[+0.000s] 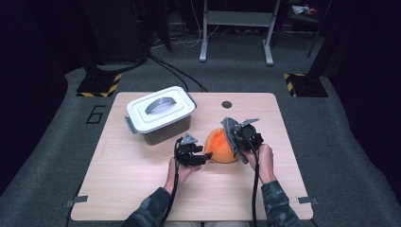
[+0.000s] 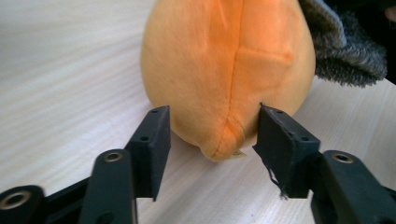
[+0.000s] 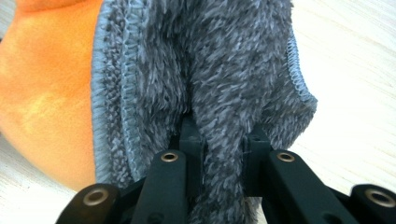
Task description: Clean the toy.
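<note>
1. A lidded box [image 1: 161, 115] is sitting on the table [image 1: 123, 189], at the far left, well apart from both grippers.
2. The left gripper [image 1: 202, 157] is lying low on the table, its jaws standing partly open on either side of the narrow end of the orange plush [image 1: 218, 145]. Gaps are showing between each pad and the fabric, so nothing is being held.
3. The plush is resting on the table between the two grippers.
4. The right gripper [image 1: 235, 140] is pinching a fold of grey cloth [image 3: 224, 70], its jaws nearly closed on it; the cloth is lying against the right side of the plush.
</note>
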`<state>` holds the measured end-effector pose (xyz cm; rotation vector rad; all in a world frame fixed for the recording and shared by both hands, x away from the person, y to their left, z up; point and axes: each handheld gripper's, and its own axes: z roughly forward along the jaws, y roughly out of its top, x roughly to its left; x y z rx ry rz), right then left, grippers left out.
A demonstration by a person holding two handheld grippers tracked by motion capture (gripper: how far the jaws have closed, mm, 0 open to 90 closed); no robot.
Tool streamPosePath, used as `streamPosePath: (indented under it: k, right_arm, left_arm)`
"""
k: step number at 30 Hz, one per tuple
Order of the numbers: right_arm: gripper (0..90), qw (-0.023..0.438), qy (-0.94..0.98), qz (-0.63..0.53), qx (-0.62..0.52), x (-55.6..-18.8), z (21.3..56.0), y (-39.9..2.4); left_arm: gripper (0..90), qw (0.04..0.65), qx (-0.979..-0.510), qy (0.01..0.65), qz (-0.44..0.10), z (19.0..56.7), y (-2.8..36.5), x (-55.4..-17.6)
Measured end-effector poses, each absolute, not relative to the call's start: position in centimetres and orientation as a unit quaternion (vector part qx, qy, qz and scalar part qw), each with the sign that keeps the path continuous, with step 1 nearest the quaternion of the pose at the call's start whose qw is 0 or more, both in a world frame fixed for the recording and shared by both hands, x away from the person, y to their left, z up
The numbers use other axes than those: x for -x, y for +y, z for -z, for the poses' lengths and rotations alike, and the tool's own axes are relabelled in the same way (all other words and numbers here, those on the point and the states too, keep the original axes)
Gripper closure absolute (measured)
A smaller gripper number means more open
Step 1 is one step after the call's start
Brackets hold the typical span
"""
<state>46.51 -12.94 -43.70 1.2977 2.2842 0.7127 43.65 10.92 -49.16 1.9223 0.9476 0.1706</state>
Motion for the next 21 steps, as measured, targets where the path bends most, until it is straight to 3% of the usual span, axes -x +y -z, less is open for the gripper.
streamPosePath:
  k: [10, 21]
  right_arm:
    - [75.6, 0.207, 0.816, -0.258, -0.474, -46.3, 44.2, -13.5]
    - [76.0, 0.213, 0.806, -0.262, -0.486, -46.0, 44.3, -14.2]
  left_arm:
    - [72.9, 0.481, -0.785, 0.383, -0.079, 49.3, 10.2, -43.8]
    - [81.4, 0.491, -0.786, 0.36, -0.108, 48.7, 9.9, -43.8]
